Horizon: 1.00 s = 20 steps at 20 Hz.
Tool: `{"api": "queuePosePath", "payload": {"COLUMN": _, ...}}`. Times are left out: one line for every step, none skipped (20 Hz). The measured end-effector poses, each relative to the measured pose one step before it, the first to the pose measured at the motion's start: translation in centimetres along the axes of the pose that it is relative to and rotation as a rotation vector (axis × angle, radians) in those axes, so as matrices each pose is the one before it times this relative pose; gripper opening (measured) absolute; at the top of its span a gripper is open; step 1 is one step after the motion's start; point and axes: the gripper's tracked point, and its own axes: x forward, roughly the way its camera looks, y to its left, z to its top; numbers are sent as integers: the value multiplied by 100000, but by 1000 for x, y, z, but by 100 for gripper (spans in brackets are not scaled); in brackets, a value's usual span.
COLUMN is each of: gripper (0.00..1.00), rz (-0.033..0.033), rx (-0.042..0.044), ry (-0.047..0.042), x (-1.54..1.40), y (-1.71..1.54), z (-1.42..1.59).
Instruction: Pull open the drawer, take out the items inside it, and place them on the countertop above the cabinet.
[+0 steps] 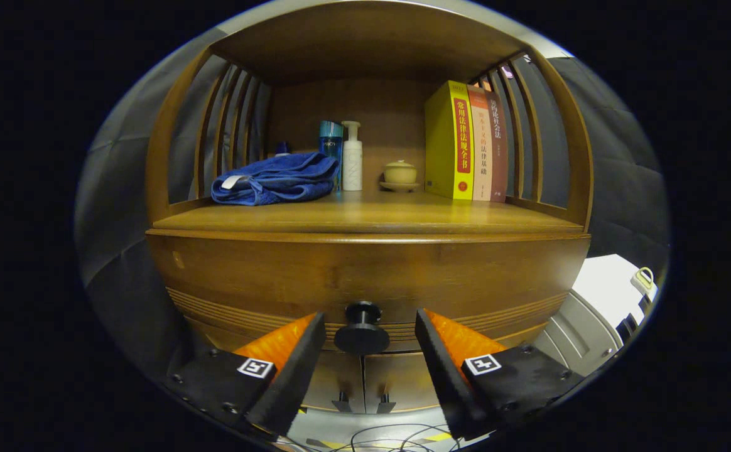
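Two fingers of the released gripper flank the round dark knob on the smooth wooden drawer.

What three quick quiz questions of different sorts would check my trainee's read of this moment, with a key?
1. True or false: the claw is shut on the round black drawer knob.
2. Multiple choice: the folded blue towel lies (A) inside the drawer, (B) on the wooden countertop left of the white pump bottle, (C) on top of the books.
3. Fill in: the small lidded ceramic cup sits between the pump bottle and the upright yellow ____.

Key: 1 false, the fingers stand apart on either side of the knob; 2 B; 3 book.
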Motion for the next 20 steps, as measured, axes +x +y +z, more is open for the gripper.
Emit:
{"api": "queuePosePath", "payload": {"gripper": 90, "rz": 627, "rx": 1097, "ry": -56, "x": 170, "y": 190, "z": -66}}
{"api": "queuePosePath", "payload": {"gripper": 85, "rz": 278, "rx": 1169, "ry": 338, "x": 109, "y": 129, "z": -173}}
{"api": "queuePosePath", "payload": {"gripper": 79, "rz": 84, "rx": 613, "ry": -274, "x": 138, "y": 35, "z": -59}}
{"api": "queuePosePath", "payload": {"gripper": 74, "rz": -588, "rx": 161, "ry": -430, "x": -27, "y": -117, "z": 88}}
{"api": "queuePosePath", "payload": {"gripper": 70, "rz": 205, "rx": 485, "ry": -346, "x": 55, "y": 34, "z": 86}}
{"api": "queuePosePath", "payload": {"gripper": 66, "rz": -20, "rx": 384, "ry": 643, "x": -14, "y": 254, "z": -116}}
{"api": "queuePosePath", "payload": {"gripper": 62, "rz": -487, "rx": -468, "ry": -282, "x": -21, "y": -50, "z": 111}}
{"api": "queuePosePath", "payload": {"gripper": 58, "rz": -242, "rx": -394, "ry": 198, "x": 47, "y": -110, "z": -142}}
{"api": "queuePosePath", "payload": {"gripper": 54, "rz": -58, "rx": 369, "ry": -207, "x": -115, "y": 4, "z": 47}}
{"api": "queuePosePath", "payload": {"gripper": 51, "rz": 52, "rx": 250, "ry": 579, "x": 121, "y": 1, "z": -34}}
{"api": "queuePosePath", "payload": {"gripper": 51, "rz": 84, "rx": 322, "ry": 548, "x": -39, "y": 51, "z": -3}}
{"api": "queuePosePath", "payload": {"gripper": 50, "rz": 41, "rx": 155, "ry": 673, "x": -78, "y": 47, "z": -67}}
{"api": "queuePosePath", "payload": {"gripper": 49, "rz": 47, "rx": -54, "ry": 526, "x": -375, "y": 2, "z": -60}}
{"api": "queuePosePath", "payload": {"gripper": 47, "rz": 26, "rx": 107, "ry": 129, "x": -2, "y": -67, "z": -35}}
{"api": "queuePosePath", "payload": {"gripper": 47, "rz": 16, "rx": -22, "ry": 247, "x": -333, "y": 40, "z": -143}}
{"api": "queuePosePath", "payload": {"gripper": 46, "rz": 90, "rx": 53, "ry": 240, "x": -403, "y": -67, "z": -148}}
{"api": "queuePosePath", "payload": {"gripper": 47, "rz": 152, "rx": 136, "ry": 297, "x": -498, "y": 67, "z": -183}}
{"api": "queuePosePath", "payload": {"gripper": 46, "rz": 31, "rx": 416, "ry": 426, "x": -640, "y": 14, "z": -240}}
{"api": "queuePosePath", "payload": {"gripper": 47, "rz": 67, "rx": 216, "ry": 330, "x": -811, "y": 25, "z": -249}}
{"api": "queuePosePath", "payload": {"gripper": 46, "rz": 137, "rx": -64, "ry": 540, "x": -772, "y": -45, "z": -265}}
